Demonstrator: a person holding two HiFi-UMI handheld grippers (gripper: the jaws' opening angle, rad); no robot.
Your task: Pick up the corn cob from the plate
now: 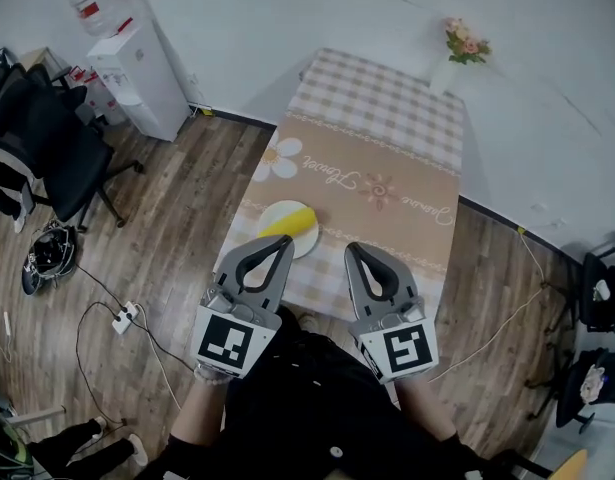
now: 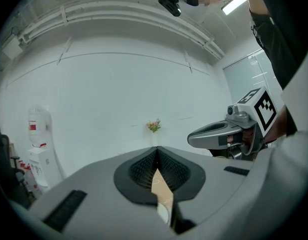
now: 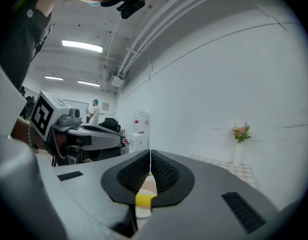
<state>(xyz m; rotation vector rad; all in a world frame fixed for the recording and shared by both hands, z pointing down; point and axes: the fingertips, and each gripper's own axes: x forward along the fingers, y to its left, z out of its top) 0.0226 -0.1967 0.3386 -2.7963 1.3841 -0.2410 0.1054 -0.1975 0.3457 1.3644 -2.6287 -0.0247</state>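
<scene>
One table point(image 1: 387, 108) fills the middle of the head view, dressed in a checked cloth with one tan runner across it. Off to the left stand one black office chair point(image 1: 47, 138) and one white water dispenser point(image 1: 137, 78) against the wall.

Now the two grippers, side by side at the table's near edge, both pointing across it. The left gripper point(image 1: 284, 240) has its jaws pressed fully together with nothing caught between them; its own view shows only a sliver of tabletop through the slot. The right gripper point(image 1: 352, 251) looks the same, tips meeting in a thin line and nothing in its grip, well apart from the food.

One round pale plate point(image 1: 275, 211) sits near the table's front left. The left gripper's tip overlaps its near rim in the head view, and whether they touch I cannot tell. One yellow corn cob point(image 1: 291, 221) lies on that plate, untouched. At the far right corner stands one white vase of flowers point(image 1: 459, 53)
</scene>
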